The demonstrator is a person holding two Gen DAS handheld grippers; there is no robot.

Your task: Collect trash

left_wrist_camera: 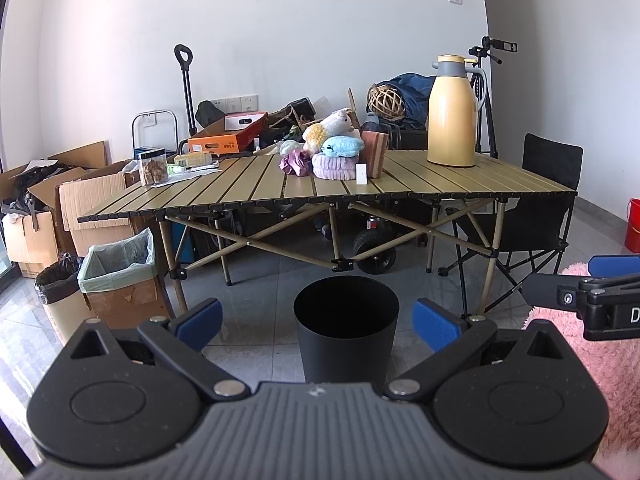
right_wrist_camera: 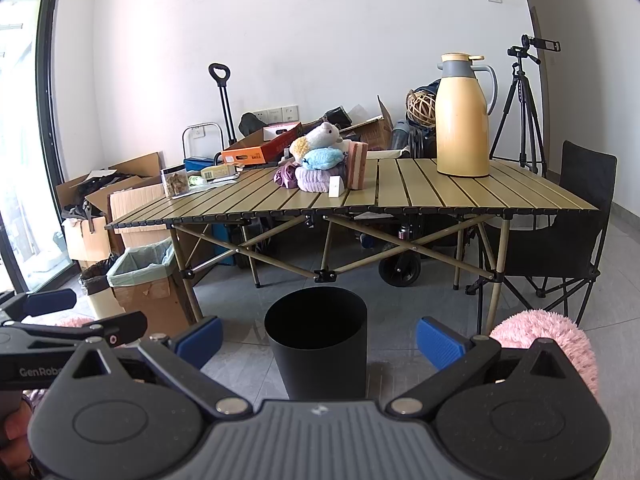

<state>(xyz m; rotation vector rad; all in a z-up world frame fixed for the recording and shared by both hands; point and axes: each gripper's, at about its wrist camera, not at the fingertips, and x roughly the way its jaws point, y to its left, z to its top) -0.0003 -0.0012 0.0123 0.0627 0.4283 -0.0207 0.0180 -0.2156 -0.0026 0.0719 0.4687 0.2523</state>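
Note:
A black round bin stands empty on the grey tiled floor in front of a slatted folding table. My left gripper is open, low and near the bin, with nothing between its blue pads. My right gripper is also open and holds nothing; the bin is just ahead of it. Each gripper shows at the edge of the other's view: the right gripper and the left gripper. On the table lie papers, a small white box and a pile of plush toys.
A yellow thermos jug and a snack jar stand on the table. Open cardboard boxes, a bag-lined box and a lined bin crowd the left. A folding chair, tripod and red bucket are right. Pink fluffy sleeves flank the grippers.

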